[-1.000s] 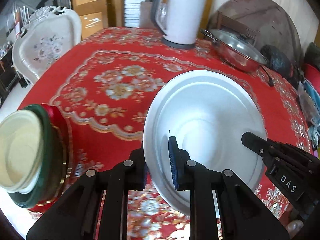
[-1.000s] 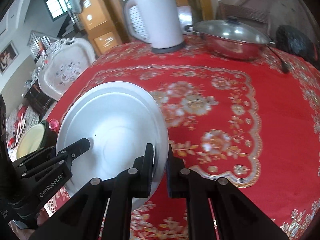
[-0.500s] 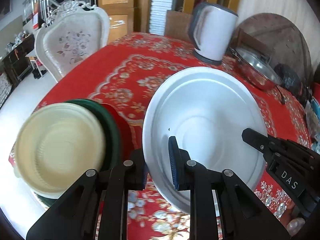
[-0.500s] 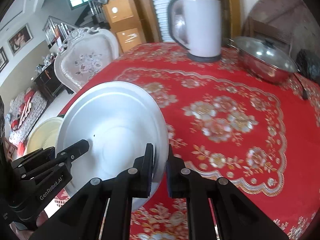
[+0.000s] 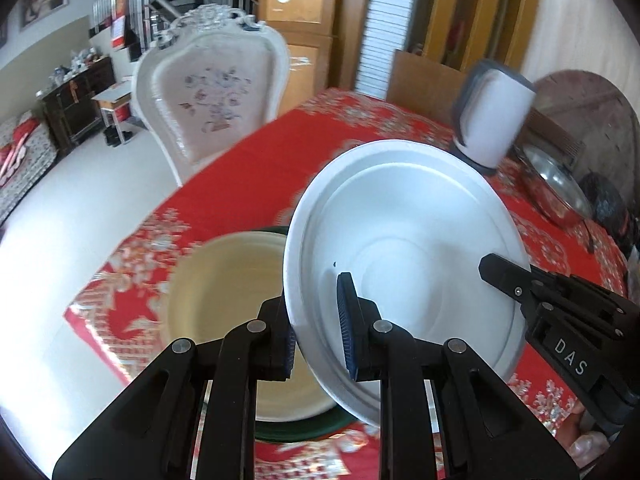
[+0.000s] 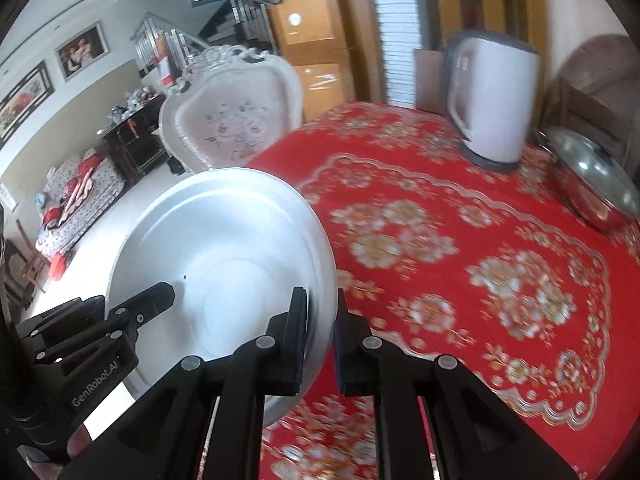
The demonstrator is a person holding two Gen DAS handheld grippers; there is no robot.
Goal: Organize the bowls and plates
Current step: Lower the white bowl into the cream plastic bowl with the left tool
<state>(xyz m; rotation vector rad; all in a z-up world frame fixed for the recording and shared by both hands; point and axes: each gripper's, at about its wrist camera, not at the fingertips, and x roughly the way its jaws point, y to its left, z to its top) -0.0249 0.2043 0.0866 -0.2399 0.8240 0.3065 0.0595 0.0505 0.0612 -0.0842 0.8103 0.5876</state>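
At the centre of the left wrist view, a white plate is held clear of the red patterned tablecloth, tilted, its smooth face showing a raised rim, a shallow round well and one small dark speck; the left gripper is clamped on its lower left edge, blue ribbed pads pressing both faces; the right gripper is clamped on the opposite edge, one pad on each face. The plate fills the lower left of the right wrist view, greyer in tone there. Only the left wrist view shows the stack below and left of the plate: a cream bowl nested in a dark green bowl, both round and blurred. Both views show a white kettle with grey base and a lidded steel pan at the right, and an ornate white chair with floral upholstery at upper left.
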